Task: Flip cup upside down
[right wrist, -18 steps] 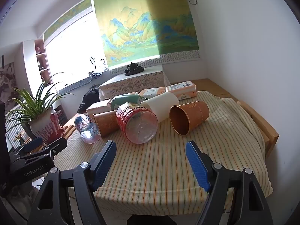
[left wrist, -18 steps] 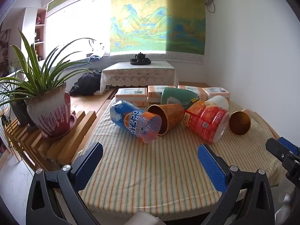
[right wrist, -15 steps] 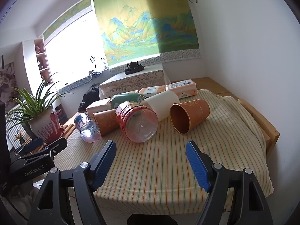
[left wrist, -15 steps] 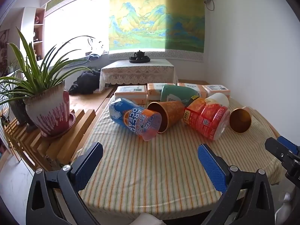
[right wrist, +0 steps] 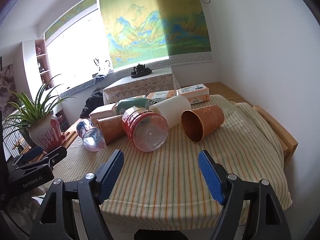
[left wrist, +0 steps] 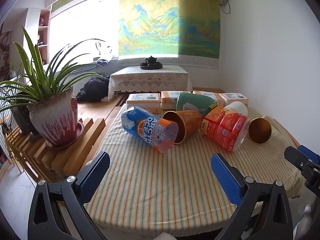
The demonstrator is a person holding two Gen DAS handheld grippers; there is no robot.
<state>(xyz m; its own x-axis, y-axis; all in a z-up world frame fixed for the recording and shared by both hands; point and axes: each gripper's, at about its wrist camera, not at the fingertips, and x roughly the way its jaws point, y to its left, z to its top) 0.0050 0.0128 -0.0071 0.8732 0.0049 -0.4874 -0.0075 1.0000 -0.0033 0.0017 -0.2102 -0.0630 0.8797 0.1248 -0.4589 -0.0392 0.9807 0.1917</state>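
Observation:
Several cups lie on their sides on a striped tablecloth [left wrist: 156, 180]. A blue and orange "Arctic Ocean" cup [left wrist: 149, 131] lies at the left, a brown paper cup [left wrist: 184, 125] beside it, then a red clear cup [left wrist: 226, 130], a green cup [left wrist: 192, 102], a white cup [right wrist: 172, 110] and another brown paper cup [right wrist: 202, 122] at the right. My left gripper [left wrist: 160, 172] is open and empty near the table's front edge. My right gripper [right wrist: 161, 170] is open and empty, in front of the red cup [right wrist: 146, 130].
A potted spider plant [left wrist: 54, 118] stands on a wooden slatted stand [left wrist: 80, 146] left of the table. Tissue packs [left wrist: 144, 100] line the table's back edge. A cloth-covered low table with a teapot [left wrist: 151, 62] stands behind. A white wall is at the right.
Both grippers have shifted slightly; the cups sit a little lower and closer in the views. Nothing was grasped or moved.

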